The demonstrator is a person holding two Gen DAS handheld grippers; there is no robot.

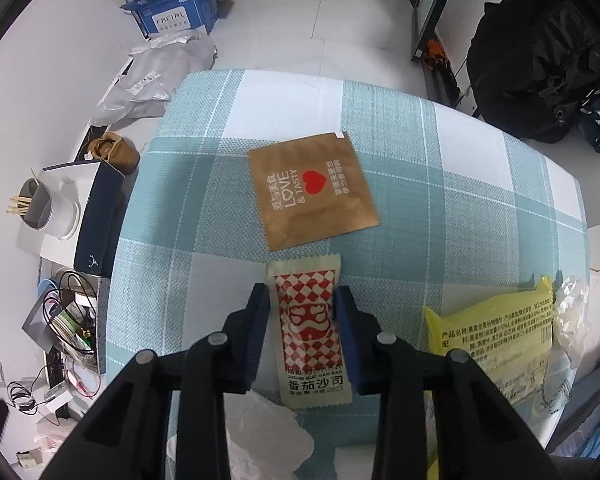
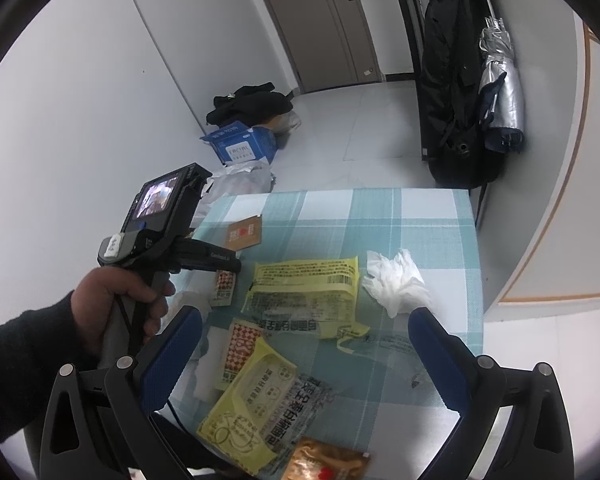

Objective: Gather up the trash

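Low in the left view, our left hand-held gripper [image 1: 302, 304] pinches a ketchup sachet [image 1: 310, 332] lying on the checked worktop [image 1: 440, 200], pads against both its sides. Above it at centre lies a brown packet [image 1: 312, 190]; a yellow wrapper [image 1: 496, 336] sits lower right. Our right hand-held gripper [image 2: 304, 352] stands spread over wrappers, a tissue [image 2: 396, 280] right of centre.

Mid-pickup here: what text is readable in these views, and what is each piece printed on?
"LOVE & TASTY", with a red heart: brown paper packet.
"番茄沙司", above it blurred "ZHONG GUO TIAN BAO": ketchup sachet between the left claw pads.
"FACIAL": blue box on the floor.
"产品名称": yellow wrapper; its fine print is too small.
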